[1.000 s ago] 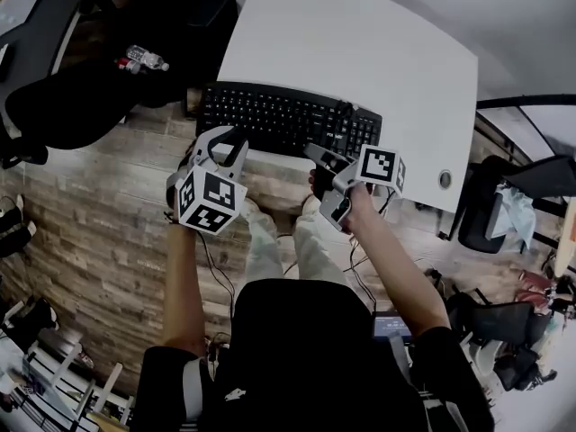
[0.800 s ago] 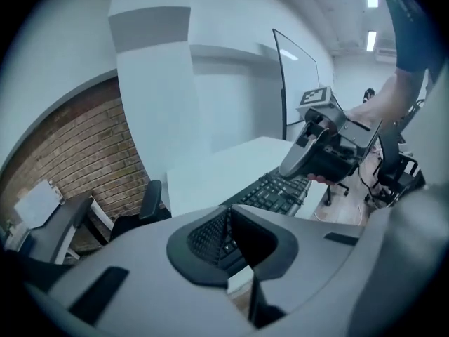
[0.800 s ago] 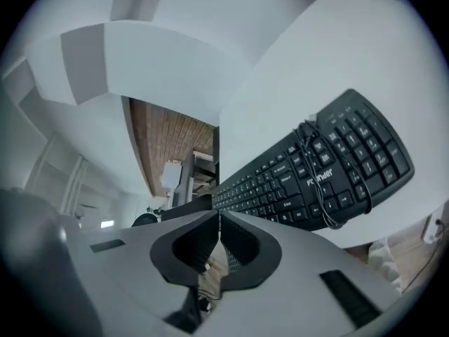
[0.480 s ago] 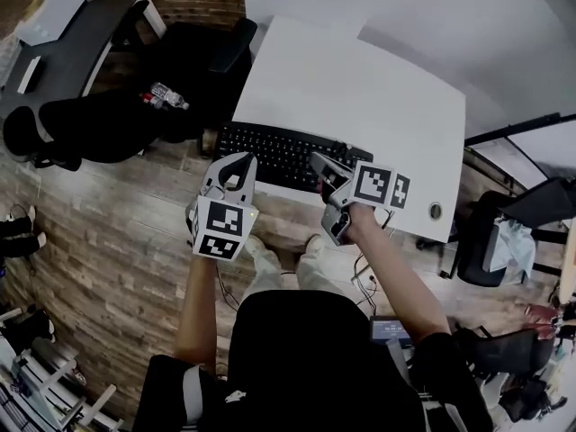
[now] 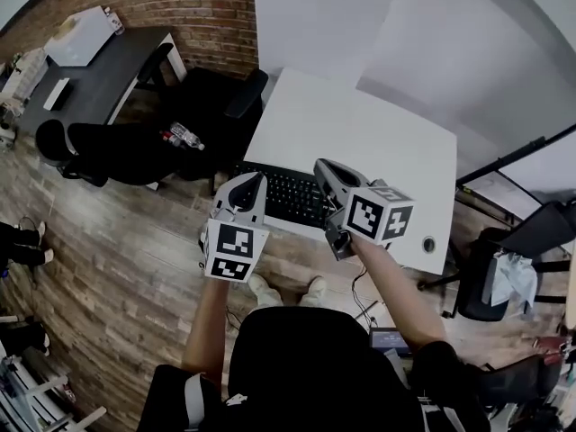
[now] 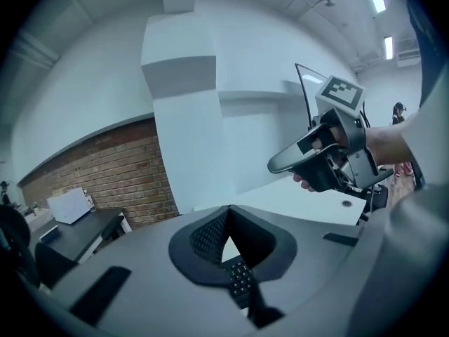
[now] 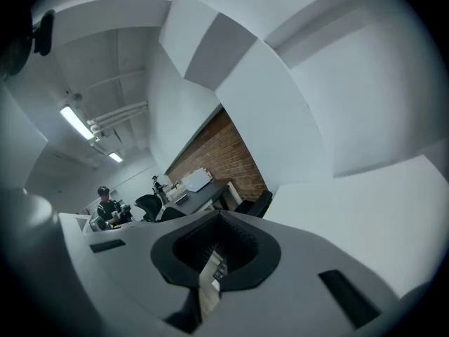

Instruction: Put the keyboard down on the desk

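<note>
Black and plastic, the keyboard (image 5: 286, 194) lies flat at the white desk's (image 5: 378, 133) near edge, probably light and stiff, best held by both short ends; the left gripper (image 5: 250, 184) and right gripper (image 5: 324, 167) are closed tight, holding nothing.

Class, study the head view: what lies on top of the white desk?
A black keyboard lies along the near edge of the white desk, and a round grommet shows near its right corner. The left tongs and right tongs cover the keyboard's ends.
</note>
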A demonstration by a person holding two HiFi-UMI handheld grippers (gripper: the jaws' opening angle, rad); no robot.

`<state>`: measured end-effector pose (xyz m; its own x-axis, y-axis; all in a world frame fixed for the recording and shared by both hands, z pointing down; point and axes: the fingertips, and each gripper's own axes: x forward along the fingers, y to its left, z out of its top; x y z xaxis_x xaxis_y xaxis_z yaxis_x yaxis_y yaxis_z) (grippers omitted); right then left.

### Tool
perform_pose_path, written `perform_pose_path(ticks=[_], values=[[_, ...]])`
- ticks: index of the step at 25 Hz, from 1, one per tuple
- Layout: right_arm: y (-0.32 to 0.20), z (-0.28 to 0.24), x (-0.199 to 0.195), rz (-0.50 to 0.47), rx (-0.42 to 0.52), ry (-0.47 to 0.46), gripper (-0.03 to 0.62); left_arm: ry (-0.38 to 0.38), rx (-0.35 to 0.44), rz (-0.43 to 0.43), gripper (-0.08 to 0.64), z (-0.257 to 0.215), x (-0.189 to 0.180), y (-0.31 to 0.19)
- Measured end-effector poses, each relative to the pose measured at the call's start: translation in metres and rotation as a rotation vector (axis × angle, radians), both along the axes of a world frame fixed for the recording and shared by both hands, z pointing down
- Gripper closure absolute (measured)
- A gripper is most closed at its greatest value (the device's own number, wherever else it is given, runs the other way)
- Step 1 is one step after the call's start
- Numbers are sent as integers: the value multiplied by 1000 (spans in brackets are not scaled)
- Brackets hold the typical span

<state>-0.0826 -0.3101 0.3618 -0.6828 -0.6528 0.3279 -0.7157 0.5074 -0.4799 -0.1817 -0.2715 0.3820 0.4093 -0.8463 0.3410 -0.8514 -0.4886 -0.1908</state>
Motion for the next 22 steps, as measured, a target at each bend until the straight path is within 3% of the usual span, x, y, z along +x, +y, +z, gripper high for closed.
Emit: perform_pose_path(ticks=[12, 22], values=[[14, -104, 17, 18, 341, 84, 552, 152, 125, -31, 548, -91, 24, 18], [26, -137, 22, 26, 449, 87, 552, 191, 199, -77, 548, -129, 22, 27]])
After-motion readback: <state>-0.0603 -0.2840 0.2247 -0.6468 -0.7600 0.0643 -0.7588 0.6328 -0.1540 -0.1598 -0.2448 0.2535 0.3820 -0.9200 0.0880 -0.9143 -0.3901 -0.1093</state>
